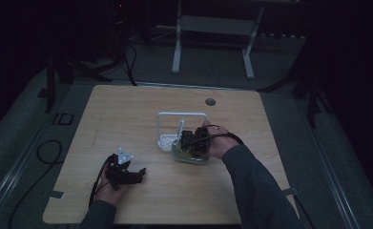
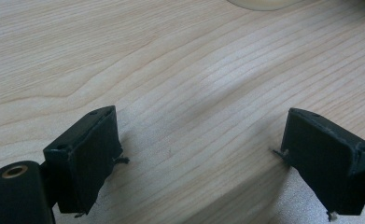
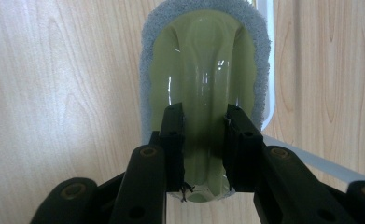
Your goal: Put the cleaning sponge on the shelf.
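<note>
An olive-green scrubber (image 3: 203, 56) with a grey sponge rim lies on the wooden table, seen from above in the right gripper view. My right gripper (image 3: 203, 112) is shut on its raised middle ridge, one jaw pressed to each side. From the high view, the right gripper (image 1: 193, 138) sits over the scrubber (image 1: 191, 156), right beside a white wire rack (image 1: 181, 125). My left gripper (image 1: 139, 172) rests low at the front left of the table. Its jaws stand wide open over bare wood, and nothing is between them (image 2: 201, 154).
The rack's white edge (image 3: 270, 60) runs along the scrubber's right side. A round cable hole (image 1: 210, 101) sits in the table's far edge. A pale rounded object (image 2: 264, 3) peeks in at the top of the left gripper view. White stand legs (image 1: 177, 52) are on the floor beyond.
</note>
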`<state>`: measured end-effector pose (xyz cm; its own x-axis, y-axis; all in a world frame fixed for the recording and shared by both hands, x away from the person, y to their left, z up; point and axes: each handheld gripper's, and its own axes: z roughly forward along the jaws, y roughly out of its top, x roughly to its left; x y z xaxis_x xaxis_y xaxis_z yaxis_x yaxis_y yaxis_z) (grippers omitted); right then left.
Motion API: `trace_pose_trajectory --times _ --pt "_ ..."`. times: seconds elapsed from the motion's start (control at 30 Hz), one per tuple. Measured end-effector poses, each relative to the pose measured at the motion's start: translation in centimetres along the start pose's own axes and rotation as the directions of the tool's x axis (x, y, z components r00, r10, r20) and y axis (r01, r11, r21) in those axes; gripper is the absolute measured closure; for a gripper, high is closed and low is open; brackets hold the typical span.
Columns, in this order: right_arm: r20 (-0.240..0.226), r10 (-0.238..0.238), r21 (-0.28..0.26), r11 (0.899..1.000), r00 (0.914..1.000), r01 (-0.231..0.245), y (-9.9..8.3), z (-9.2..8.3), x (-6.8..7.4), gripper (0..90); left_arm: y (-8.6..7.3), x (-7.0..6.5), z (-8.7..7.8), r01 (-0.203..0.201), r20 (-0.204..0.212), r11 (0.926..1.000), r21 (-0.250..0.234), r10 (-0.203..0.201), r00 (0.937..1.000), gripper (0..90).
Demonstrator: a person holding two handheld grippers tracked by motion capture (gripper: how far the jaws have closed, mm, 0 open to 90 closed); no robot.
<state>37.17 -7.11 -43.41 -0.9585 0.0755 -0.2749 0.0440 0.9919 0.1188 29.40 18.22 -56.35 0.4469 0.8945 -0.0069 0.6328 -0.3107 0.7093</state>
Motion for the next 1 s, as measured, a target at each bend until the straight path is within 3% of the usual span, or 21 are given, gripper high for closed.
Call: trace_pose_trajectory --times 0.27,1.0 --pt "-0.006 -0.009 -0.009 1.0 0.9999 0.009 0.5 0.3 -0.2 71.8 0.0 0.0 0.0 0.0 0.0 1.0 0.0 0.0 1.0 11.6" --pt "0.032 -0.046 -0.016 0.999 0.9984 0.046 2.2 0.3 -0.3 71.7 0.0 0.0 0.0 0.0 0.0 1.0 0.001 0.0 1.0 11.6"
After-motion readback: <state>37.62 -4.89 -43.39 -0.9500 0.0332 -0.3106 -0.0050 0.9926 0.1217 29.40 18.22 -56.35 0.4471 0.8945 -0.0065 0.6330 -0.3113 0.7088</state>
